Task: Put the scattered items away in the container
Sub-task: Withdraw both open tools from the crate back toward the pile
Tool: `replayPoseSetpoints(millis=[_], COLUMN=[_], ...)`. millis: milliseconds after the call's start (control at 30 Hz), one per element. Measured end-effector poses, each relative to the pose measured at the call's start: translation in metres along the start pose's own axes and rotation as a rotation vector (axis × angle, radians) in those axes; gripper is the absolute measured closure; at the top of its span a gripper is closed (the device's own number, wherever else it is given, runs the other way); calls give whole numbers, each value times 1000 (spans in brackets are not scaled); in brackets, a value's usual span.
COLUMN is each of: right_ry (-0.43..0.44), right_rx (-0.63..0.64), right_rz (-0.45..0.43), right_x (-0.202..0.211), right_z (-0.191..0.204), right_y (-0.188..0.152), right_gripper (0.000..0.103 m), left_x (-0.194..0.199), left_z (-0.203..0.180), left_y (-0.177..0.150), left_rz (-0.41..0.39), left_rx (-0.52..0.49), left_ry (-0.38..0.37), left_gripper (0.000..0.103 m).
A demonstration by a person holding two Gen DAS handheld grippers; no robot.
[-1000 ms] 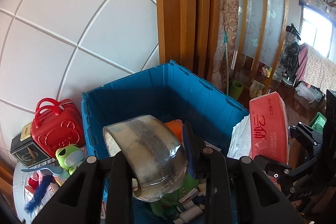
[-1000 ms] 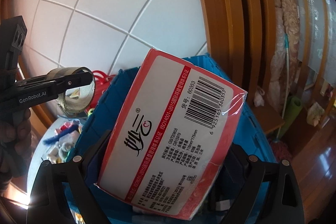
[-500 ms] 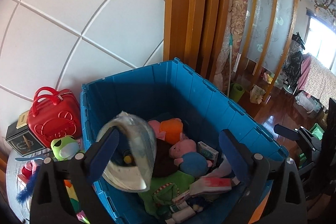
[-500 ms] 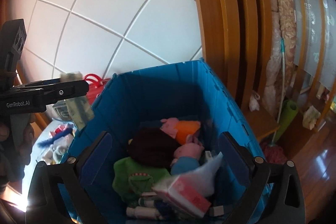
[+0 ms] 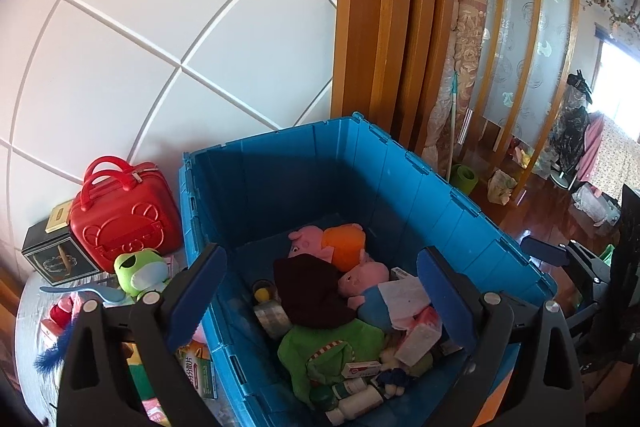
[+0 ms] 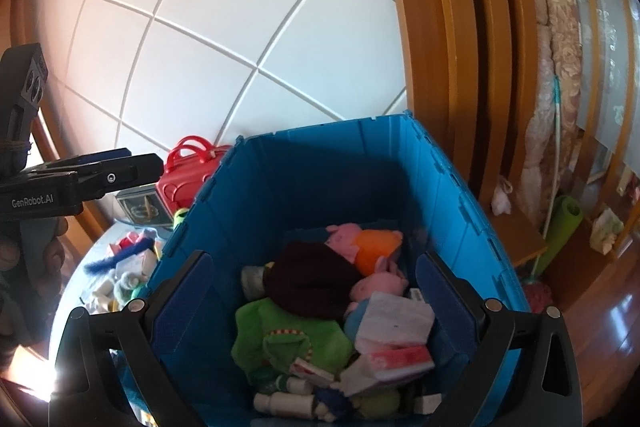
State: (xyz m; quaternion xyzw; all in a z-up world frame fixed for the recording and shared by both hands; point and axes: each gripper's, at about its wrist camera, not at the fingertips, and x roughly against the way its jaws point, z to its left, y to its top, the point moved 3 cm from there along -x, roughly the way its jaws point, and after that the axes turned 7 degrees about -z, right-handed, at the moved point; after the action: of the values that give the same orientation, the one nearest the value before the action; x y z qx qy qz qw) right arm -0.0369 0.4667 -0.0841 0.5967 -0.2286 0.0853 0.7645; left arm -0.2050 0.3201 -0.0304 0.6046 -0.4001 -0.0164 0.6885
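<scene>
The blue container [image 5: 420,187] [image 6: 456,195] stands below both grippers, holding plush toys, small bottles and boxes. The tape roll [image 5: 272,317] lies inside near its left wall. The red-and-white tissue pack [image 6: 394,357] [image 5: 420,331] lies on the heap at the right. My left gripper [image 5: 324,297] is open and empty above the container's left side; it also shows from the side in the right wrist view [image 6: 120,167]. My right gripper [image 6: 314,307] is open and empty above the container.
Left of the container on the table are a red case [image 5: 120,215], a dark box [image 5: 56,255], a green frog plush [image 5: 140,273], a blue feather [image 6: 116,257] and small boxes. A wooden partition [image 5: 380,27] rises behind. A rolled rug [image 5: 456,67] and wooden floor lie right.
Both grippers opened. The tape roll dropped from the left gripper into the container, and the tissue pack dropped from the right gripper onto the heap inside.
</scene>
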Motion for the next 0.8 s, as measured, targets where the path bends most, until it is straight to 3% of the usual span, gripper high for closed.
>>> replayPoseSetpoints(millis=[200, 433, 633, 800], right_ry=[54, 139, 177, 203], right_rx=[23, 92, 134, 155], right_rz=[17, 14, 37, 53], right_x=[-10, -9, -2, 5], right_z=[25, 88, 153, 217], right_y=[-5, -10, -31, -55], right_gripper=[0, 0, 0, 0], left_x=[22, 65, 109, 133], left_z=[35, 98, 158, 196], left_y=[-25, -70, -131, -196], left_rz=[16, 34, 82, 158], left_rx=[39, 84, 104, 111], left_ry=[73, 172, 221, 205], left_gripper=[6, 6, 6, 6])
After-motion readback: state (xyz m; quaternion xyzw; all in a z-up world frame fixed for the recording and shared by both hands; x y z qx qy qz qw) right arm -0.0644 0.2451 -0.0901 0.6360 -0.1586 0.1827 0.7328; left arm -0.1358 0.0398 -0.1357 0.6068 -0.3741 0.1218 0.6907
